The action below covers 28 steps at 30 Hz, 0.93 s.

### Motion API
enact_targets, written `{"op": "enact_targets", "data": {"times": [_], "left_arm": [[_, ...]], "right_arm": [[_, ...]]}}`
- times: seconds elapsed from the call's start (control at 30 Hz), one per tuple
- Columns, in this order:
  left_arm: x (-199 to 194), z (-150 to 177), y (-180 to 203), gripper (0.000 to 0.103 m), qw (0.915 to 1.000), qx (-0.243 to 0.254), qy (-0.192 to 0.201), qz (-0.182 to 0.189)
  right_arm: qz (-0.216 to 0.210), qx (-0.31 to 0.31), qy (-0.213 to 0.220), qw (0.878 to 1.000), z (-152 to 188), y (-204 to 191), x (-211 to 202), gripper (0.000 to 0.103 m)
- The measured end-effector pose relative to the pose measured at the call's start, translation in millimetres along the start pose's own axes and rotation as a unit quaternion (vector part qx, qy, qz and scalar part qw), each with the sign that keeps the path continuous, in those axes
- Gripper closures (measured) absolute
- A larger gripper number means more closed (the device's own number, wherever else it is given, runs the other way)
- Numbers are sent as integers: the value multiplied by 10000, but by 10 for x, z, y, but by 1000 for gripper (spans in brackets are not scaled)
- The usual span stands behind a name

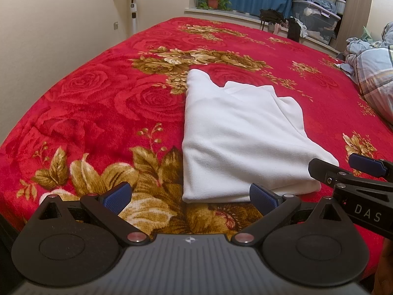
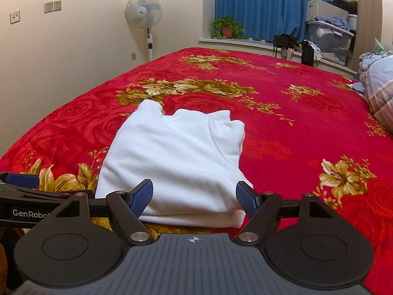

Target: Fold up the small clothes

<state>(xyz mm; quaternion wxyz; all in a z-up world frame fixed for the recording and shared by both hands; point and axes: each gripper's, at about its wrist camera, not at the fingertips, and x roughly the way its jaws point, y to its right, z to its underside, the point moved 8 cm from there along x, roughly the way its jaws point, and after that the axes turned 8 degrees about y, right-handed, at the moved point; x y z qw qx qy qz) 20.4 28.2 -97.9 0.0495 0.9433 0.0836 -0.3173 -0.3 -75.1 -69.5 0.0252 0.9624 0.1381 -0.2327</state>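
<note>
From my remote seat, both sets of fingers stand spread wide and empty at the near edge of the bed [image 1: 86,103], just short of a white garment [image 1: 235,137] lying partly folded on the red floral blanket. In the right wrist view the right gripper [image 2: 194,196] is squared up to the garment's near hem, which sits between its blue pads at 12 o'clock, so I judge this the nearer hand. In the left wrist view the left gripper [image 1: 189,196] sits off the garment's left corner, the cloth running from 12 toward 1 o'clock, with the right tool crossing in at 3 o'clock. The garment's long axis runs away from me, near hem thick with stacked layers, far end narrowing to a collar or sleeve bump at 12 o'clock. The sides look already turned in, so I read the coming move as a lengthwise fold: catch the near hem at both corners and carry it toward the far end. Whether either pad touches the cloth I cannot tell. Beyond the bed stand a fan [image 2: 145,12], a potted plant [image 2: 227,28] and blue curtains [image 2: 270,5].
</note>
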Motion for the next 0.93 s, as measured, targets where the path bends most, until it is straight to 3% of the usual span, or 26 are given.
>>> {"op": "enact_targets", "data": {"times": [0.93], "left_arm": [[28,28,-2,1,10000,18,2,9]], "right_arm": [[-6,1,-17,10000,2,-1,3,27]]}}
